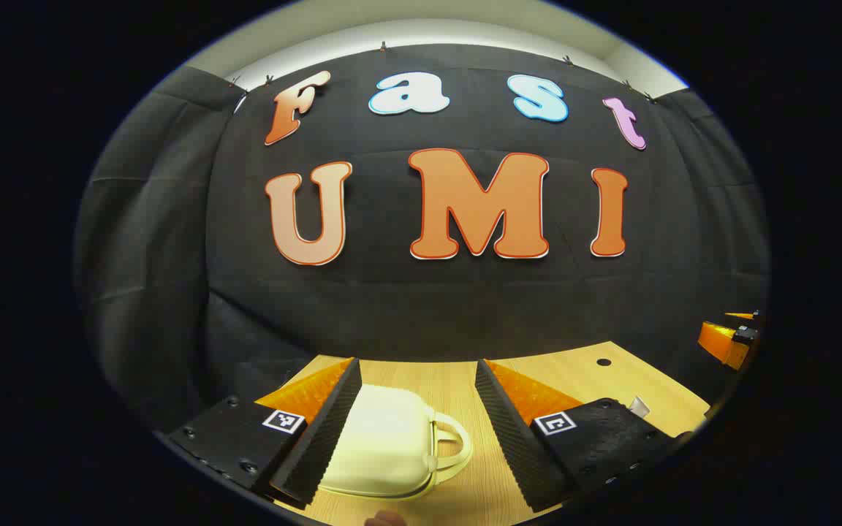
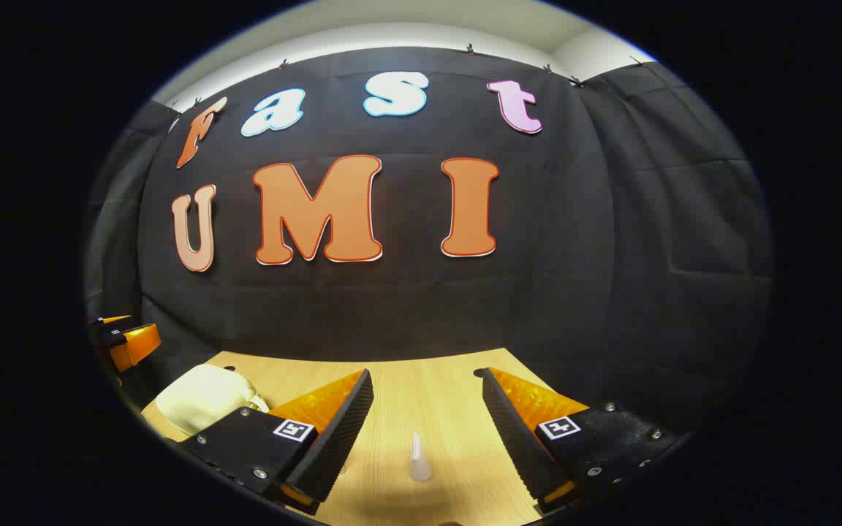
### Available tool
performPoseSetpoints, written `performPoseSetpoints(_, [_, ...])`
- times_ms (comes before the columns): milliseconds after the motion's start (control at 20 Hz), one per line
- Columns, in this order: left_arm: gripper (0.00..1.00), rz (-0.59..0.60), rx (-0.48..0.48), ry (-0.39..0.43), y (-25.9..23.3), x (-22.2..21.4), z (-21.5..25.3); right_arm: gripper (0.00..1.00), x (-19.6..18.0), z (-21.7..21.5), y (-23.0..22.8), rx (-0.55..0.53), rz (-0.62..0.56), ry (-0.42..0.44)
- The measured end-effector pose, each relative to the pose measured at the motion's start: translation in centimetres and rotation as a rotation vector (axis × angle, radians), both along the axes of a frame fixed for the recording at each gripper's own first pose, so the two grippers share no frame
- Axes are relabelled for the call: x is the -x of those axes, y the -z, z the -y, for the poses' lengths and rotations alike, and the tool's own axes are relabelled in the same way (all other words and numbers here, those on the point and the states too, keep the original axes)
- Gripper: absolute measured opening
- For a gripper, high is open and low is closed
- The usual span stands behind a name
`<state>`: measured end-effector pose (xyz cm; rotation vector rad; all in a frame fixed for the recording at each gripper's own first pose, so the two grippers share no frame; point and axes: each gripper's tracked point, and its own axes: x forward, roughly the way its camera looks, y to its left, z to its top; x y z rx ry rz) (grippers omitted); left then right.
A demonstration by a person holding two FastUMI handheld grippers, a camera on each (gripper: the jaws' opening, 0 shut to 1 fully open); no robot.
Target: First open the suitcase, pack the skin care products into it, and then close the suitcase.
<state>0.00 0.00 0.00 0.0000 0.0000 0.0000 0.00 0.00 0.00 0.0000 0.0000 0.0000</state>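
On the wooden table (image 1: 457, 380), the closed suitcase (image 1: 384, 446) is lying between the spread fingers of the left gripper (image 1: 417, 431), while the right gripper (image 2: 428, 438), likewise spread, is framing a small pointed skin care bottle (image 2: 419, 459), which is risking tipping over if nudged.

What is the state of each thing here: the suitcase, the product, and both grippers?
suitcase: closed, lying flat on the table, handle toward the right.
skin care bottle: upright on the table, still outside the suitcase, held by nothing.
left gripper: open, empty, suitcase ahead.
right gripper: open, empty, bottle ahead.
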Motion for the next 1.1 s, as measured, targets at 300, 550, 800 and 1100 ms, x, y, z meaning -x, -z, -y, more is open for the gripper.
performPoseSetpoints(300, [0.98, 0.024, -0.019, 0.058, -1.1, -1.1, 2.4, 0.96, -0.4, 0.1, 0.0, 0.007, -0.001, 0.000])
performPoseSetpoints(550, [0.99, 0.028, -0.034, 0.039, -1.2, -1.1, 1.1, 0.96, -1.1, -1.4, -0.8, 0.035, 0.004, -0.064])
performPoseSetpoints(800, [0.99, 0.019, -0.030, -0.007, -0.8, -0.7, -0.9, 0.96, -1.6, -3.0, -1.7, 0.058, 0.015, -0.100])
performPoseSetpoints(1100, [0.99, 0.009, -0.101, -0.033, 0.9, -0.9, -1.6, 0.96, -1.8, -3.9, -1.5, 0.092, 0.009, -0.108])
